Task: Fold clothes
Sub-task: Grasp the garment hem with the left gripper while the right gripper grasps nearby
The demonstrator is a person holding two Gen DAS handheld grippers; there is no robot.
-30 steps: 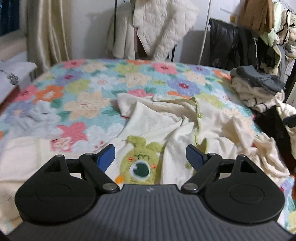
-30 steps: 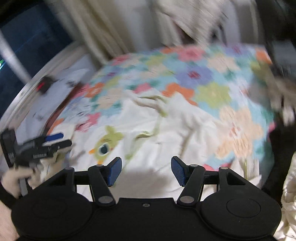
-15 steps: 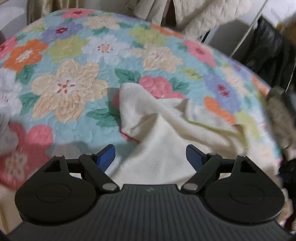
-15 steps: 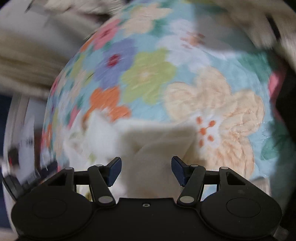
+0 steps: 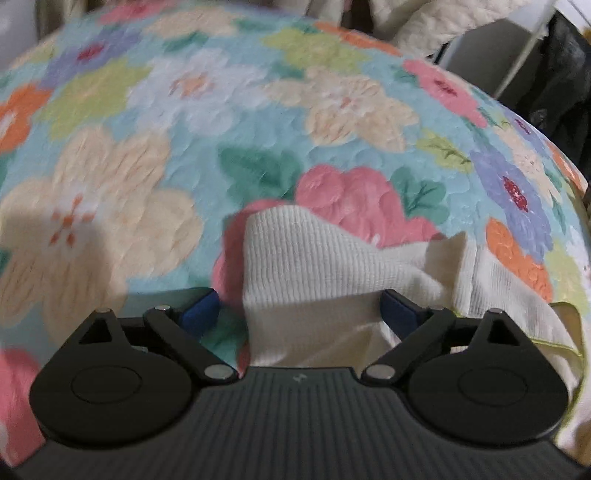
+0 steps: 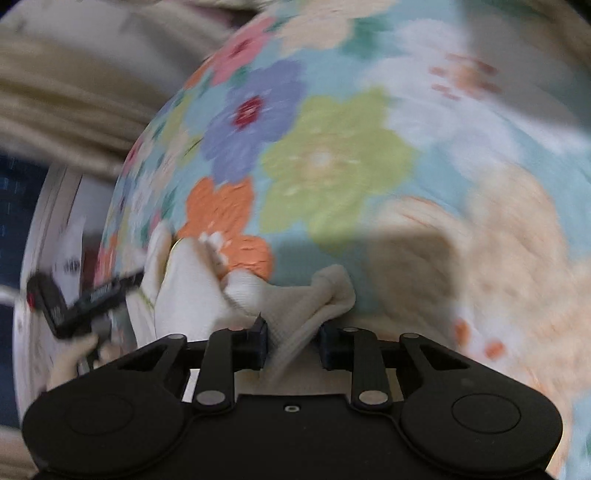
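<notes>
A cream ribbed knit garment (image 5: 314, 251) lies on the floral quilt (image 5: 147, 147). Its squared corner points away from me in the left wrist view. My left gripper (image 5: 299, 310) is open and low over the bed, its blue pads on either side of that corner. In the right wrist view, my right gripper (image 6: 293, 336) is shut on a bunched fold of the same garment (image 6: 192, 295) just above the quilt (image 6: 332, 155). The other gripper's body (image 6: 74, 302) and the hand (image 6: 74, 354) holding it show at the far left, blurred.
A pale quilted jacket (image 5: 424, 18) hangs beyond the bed's far edge, with dark clothing (image 5: 561, 74) at the right. Beige curtains (image 6: 74, 85) run along the bed's left side. Bare quilt stretches ahead of both grippers.
Both grippers moved forward and down to the garment's far edge. The right gripper's fingers went from wide apart to pinched on a fold of cloth. The left stayed open.
</notes>
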